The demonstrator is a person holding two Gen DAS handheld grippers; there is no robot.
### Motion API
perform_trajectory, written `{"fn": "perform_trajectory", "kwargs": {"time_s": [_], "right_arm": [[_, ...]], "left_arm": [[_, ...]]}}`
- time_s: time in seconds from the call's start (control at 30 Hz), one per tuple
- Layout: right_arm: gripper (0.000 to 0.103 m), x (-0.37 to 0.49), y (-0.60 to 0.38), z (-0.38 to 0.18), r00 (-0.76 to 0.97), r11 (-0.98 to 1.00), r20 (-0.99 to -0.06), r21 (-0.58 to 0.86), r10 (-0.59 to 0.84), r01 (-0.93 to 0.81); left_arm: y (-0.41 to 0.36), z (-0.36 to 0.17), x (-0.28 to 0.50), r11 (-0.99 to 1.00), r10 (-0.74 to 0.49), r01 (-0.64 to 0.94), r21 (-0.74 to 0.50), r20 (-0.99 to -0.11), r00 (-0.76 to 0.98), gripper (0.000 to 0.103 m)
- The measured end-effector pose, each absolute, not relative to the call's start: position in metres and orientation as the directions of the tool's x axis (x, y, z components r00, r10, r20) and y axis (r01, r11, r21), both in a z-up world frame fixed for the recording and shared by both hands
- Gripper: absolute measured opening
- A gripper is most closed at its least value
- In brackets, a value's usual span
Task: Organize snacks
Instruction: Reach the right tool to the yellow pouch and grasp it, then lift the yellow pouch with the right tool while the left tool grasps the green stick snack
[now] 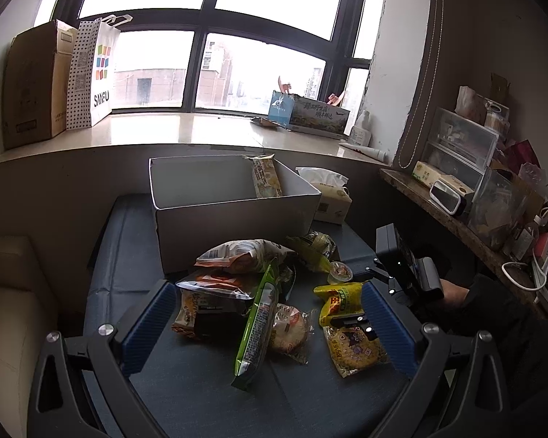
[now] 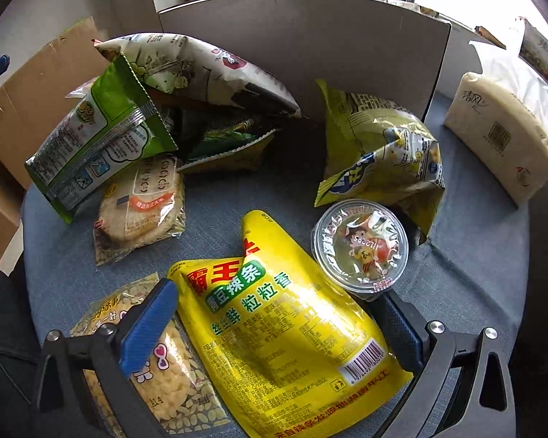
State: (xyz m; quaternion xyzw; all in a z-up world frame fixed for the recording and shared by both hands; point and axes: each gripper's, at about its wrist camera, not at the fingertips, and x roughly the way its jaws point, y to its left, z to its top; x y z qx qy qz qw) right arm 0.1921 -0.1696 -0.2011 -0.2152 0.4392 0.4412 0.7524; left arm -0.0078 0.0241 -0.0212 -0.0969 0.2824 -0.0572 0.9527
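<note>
On the left, our left tool [image 1: 268,323] hangs wide open above the snack pile on the blue surface [image 1: 201,394], with the white box [image 1: 233,219] behind it. On the right, our right tool [image 2: 277,325] is spread wide around the yellow snack bag [image 2: 281,332], with a jelly cup [image 2: 360,246] just beside it.

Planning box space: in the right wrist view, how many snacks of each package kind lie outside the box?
Clear-wrapped round cracker packs: 2
Clear plastic jelly cup: 1
Opaque foil bags (patterned, green, dark green, half hidden, olive, yellow): 5
Total: 8
</note>
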Motion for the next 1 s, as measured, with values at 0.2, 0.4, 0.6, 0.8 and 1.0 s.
{"fn": "perform_trajectory", "kwargs": {"time_s": [0.2, 0.4, 0.6, 0.8, 1.0], "right_arm": [[0.063, 0.162, -0.171, -0.196, 0.253, 0.487, -0.847, 0.008, 0.468, -0.873], [0.051, 0.147, -0.188, -0.19, 0.273, 0.569, -0.822, 0.075, 0.501, -0.819], [0.05, 0.119, -0.215, -0.155, 0.387, 0.618, -0.739, 0.052, 0.552, -0.784], [0.05, 0.104, -0.238, -0.104, 0.524, 0.703, -0.632, 0.049, 0.572, -0.709], [0.05, 0.086, -0.233, -0.076, 0.565, 0.704, -0.535, 0.08, 0.628, -0.706]], "left_arm": [[0.028, -0.026, -0.007, 0.974, -0.159, 0.041, -0.225, -0.535, 0.83, 0.103], [0.027, -0.034, -0.002, 0.974, -0.152, 0.027, -0.224, -0.564, 0.812, 0.103], [0.026, -0.048, 0.007, 0.979, -0.162, 0.05, -0.197, -0.606, 0.779, 0.103], [0.014, -0.081, 0.036, 0.987, -0.155, 0.078, -0.143, -0.679, 0.717, 0.103], [-0.001, -0.111, 0.06, 0.988, -0.151, 0.123, -0.092, -0.736, 0.659, 0.103]]}}
